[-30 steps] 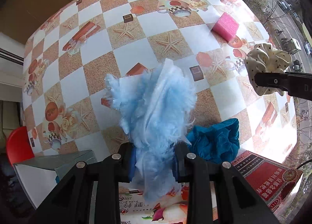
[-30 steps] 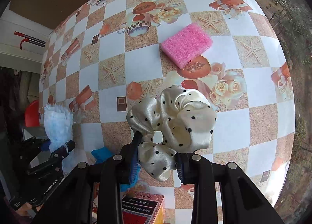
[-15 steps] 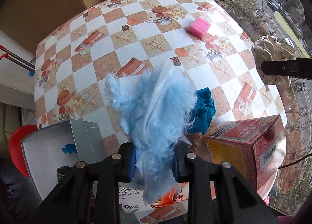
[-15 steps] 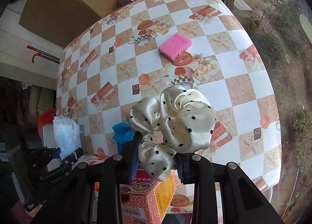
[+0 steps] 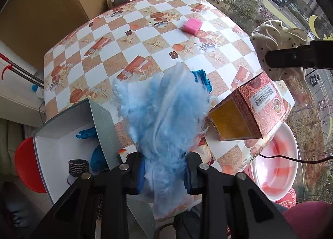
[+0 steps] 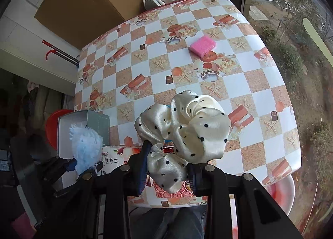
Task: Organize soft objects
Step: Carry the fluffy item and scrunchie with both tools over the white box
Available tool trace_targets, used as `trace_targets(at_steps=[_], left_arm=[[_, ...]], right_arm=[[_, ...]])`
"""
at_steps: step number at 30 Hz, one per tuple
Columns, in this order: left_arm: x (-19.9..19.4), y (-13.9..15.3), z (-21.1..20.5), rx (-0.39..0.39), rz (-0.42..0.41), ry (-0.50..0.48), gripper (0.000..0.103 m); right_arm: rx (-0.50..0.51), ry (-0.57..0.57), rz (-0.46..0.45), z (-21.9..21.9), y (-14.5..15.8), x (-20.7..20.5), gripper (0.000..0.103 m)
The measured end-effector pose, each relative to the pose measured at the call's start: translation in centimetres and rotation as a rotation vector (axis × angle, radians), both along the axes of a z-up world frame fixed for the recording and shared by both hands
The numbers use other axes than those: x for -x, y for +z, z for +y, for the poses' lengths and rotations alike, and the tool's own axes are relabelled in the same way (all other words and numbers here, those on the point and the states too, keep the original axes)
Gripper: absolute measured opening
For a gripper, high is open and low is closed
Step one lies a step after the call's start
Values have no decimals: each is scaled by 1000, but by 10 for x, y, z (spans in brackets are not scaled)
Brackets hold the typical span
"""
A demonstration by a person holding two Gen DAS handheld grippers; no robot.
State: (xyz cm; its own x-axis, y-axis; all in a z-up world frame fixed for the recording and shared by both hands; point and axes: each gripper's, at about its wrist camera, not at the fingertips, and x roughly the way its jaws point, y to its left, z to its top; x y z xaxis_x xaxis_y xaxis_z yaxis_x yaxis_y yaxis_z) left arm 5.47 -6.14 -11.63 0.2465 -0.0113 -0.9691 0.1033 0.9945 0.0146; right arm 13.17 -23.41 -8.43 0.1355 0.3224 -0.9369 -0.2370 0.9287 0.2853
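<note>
Fluff, pale blue and feathery, is clamped between the fingers of the left gripper, standing up from the jaws and spilling below them. Just left of that gripper sits an open white box at the near-left edge of the counter, its grey flap raised. Inside the box lie a dark knitted roll and some blue cloth, which may be two separate pieces; the flap hides part of it. Beyond the fluff, a teal cloth lies on the counter, mostly hidden behind it. To the right a red patterned carton rests tilted on the counter near its edge, closed, barcode upward.

The right gripper is closed on a cream dotted scrunchie, which bulges above the fingers. Seen from the left wrist, this gripper is raised above the counter's right edge, well apart from the left one, pointing in from the right. Both grippers are held above the near edge, looking down along the checked cloth.

Far across the counter a pink sponge lies alone. Under the counter's right side stands a pink-white basin; a red stool shows beside the box.
</note>
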Motion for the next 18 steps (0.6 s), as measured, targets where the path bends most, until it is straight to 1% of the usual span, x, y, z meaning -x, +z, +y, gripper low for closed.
trace_targets(at_steps=[5,9,14,18], left_arm=[[21,6,12,10,-9,24,32],[37,11,31,8,-16,62,32],[60,14,61,-6,-22,137,32],[79,14,83,-7,-16,210,32]], right_arm=[[5,26,7,18,4,24,33],[-3,62,32,41,-2,42,33],[-14,144,74,79,-13,63,33],[-8,219,75,107,-15,75,33]])
